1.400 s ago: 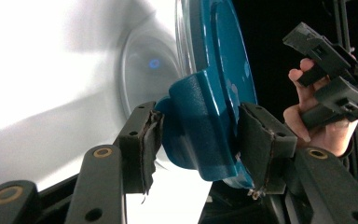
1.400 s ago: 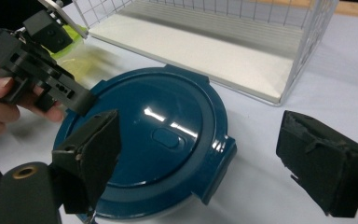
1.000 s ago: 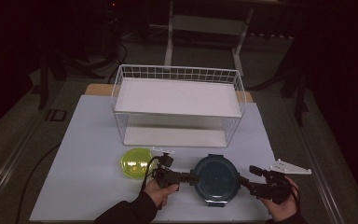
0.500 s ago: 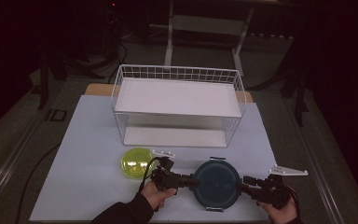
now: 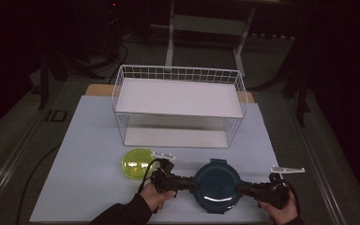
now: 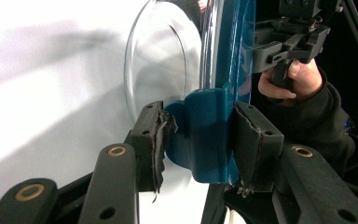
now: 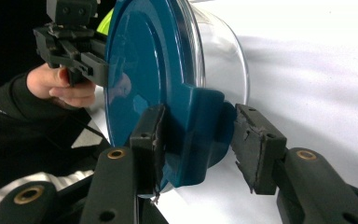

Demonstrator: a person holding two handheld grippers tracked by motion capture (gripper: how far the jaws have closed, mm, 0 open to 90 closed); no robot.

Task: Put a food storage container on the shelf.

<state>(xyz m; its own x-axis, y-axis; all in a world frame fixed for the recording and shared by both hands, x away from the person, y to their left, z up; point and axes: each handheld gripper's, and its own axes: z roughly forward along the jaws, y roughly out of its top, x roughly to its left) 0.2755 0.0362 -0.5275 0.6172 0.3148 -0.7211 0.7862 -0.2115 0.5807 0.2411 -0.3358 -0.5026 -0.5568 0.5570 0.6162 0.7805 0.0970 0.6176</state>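
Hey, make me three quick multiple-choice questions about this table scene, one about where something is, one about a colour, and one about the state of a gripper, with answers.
1. Where is the white wire basket?
A. behind the round glass container with the dark blue lid
B. left of it
C. on it

2. What colour is the small bowl?
A. red
B. yellow-green
C. white

3. How is the left gripper?
A. open, away from the lid
B. lying on the table
C. clamped on a lid tab

Answers: A, the basket sits farther back; B, it looks yellow-green; C, both pads press the tab.
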